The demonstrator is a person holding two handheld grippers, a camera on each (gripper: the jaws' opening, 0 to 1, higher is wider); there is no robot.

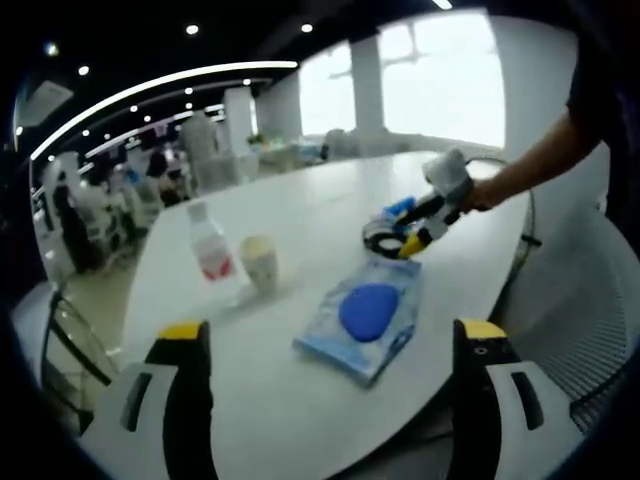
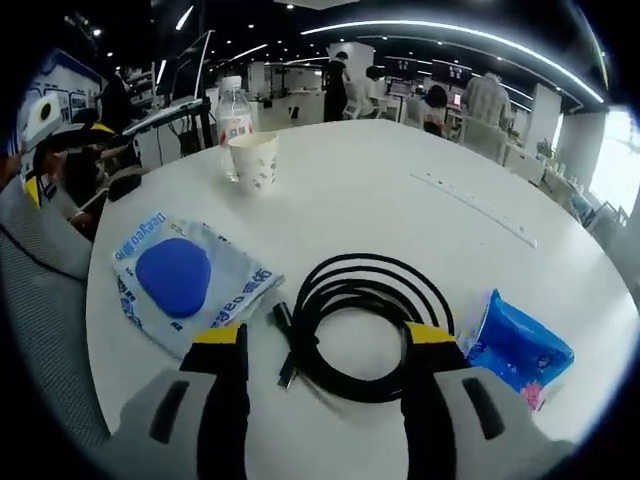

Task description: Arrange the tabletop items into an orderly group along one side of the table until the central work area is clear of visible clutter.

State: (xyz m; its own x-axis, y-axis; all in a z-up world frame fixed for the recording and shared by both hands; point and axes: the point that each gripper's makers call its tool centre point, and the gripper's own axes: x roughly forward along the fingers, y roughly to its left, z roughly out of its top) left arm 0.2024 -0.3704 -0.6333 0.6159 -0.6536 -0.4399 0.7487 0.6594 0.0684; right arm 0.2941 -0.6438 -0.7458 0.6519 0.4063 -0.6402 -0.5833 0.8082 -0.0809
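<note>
Right hand-held gripper (image 2: 325, 375), jaws open over the coiled black cable (image 2: 365, 325); left hand-held gripper (image 1: 330, 375) open, empty; beyond, wipes packet (image 2: 180, 280), blue pouch (image 2: 515, 345), paper cup (image 2: 254, 162), bottle (image 2: 234, 115) scattered on white worktop (image 2: 400, 200); risk: loose coil unwinding if pinched by one loop.

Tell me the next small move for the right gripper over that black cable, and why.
Probably lower the right gripper and close its fingers on the near side of the coiled black cable. The fingers are open and already straddle the coil's near edge, and the cable lies mid-table, apart from the bottle and paper cup at the far side.
</note>
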